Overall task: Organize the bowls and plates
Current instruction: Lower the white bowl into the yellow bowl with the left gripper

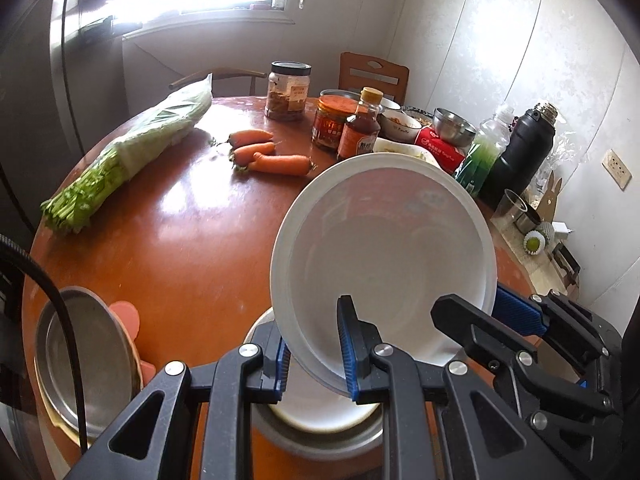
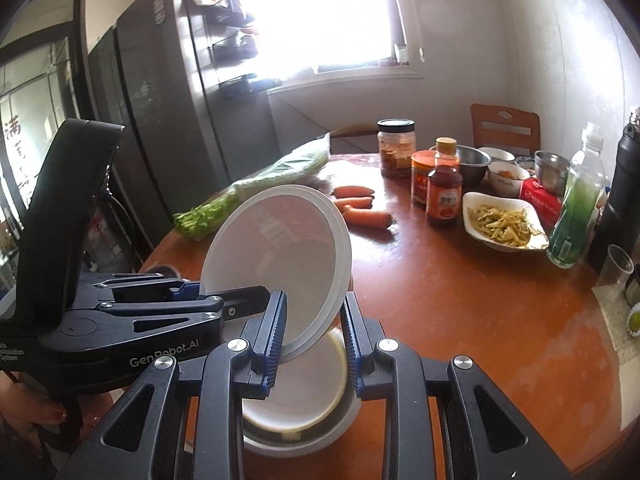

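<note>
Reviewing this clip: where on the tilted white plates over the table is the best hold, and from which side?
The thin rim, from the near, lower edge. The left claw and the right claw each pinch the rim of the white plates at separate spots. The broad flat faces give nothing to pinch, and two spaced holds likely keep the tilted plates from swinging.

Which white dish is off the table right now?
The tilted white plate, clamped at its rim by both hand-held grippers; the other white dish sits below in the steel bowl.
</note>
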Demonstrator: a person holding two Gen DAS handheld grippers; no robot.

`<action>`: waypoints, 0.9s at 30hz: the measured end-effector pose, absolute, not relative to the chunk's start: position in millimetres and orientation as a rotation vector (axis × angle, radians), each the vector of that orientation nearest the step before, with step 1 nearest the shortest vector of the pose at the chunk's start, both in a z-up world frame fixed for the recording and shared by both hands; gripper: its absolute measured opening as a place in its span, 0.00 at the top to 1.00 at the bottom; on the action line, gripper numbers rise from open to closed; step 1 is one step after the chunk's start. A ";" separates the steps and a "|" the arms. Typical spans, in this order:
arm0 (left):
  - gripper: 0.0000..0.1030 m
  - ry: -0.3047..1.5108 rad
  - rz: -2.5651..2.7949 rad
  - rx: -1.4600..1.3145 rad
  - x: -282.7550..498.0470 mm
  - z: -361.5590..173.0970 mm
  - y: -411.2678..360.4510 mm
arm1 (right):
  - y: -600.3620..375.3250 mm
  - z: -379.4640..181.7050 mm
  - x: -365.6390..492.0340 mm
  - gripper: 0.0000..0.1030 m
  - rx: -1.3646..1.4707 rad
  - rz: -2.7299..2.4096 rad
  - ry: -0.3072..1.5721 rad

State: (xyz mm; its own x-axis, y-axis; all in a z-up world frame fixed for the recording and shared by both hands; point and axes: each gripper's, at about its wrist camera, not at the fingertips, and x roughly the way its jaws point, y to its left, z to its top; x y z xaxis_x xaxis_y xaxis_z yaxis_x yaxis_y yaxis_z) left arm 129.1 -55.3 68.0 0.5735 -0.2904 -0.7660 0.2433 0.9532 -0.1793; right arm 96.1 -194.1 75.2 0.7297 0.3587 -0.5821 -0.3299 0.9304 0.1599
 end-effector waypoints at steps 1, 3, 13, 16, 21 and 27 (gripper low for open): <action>0.78 0.907 -0.311 -0.054 125.8 67.1 -54.3 | -193.1 74.4 93.6 0.72 0.044 0.380 0.651; 0.78 0.906 -0.312 -0.055 119.1 64.8 -51.0 | -189.5 71.5 86.7 0.72 0.039 0.381 0.655; 0.78 0.892 -0.298 -0.050 95.9 52.9 -43.0 | -184.0 55.7 64.8 0.72 0.032 0.387 0.663; 0.78 0.892 -0.303 -0.056 92.4 50.1 -42.5 | -184.5 52.8 59.9 0.72 0.039 0.389 0.664; 0.78 0.890 -0.300 -0.052 87.1 44.5 -43.3 | -186.0 49.0 54.8 0.72 0.036 0.387 0.660; 0.78 0.899 -0.284 -0.044 82.3 32.7 -42.4 | -184.1 39.4 52.9 0.72 0.030 0.392 0.669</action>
State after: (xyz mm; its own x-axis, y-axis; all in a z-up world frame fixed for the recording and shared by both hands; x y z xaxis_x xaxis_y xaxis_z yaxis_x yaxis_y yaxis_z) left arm 82.3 -42.4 32.7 0.5874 -0.2620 -0.7657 0.2257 0.9616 -0.1560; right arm 52.9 -184.1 39.4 0.7142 0.3638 -0.5980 -0.3446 0.9264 0.1520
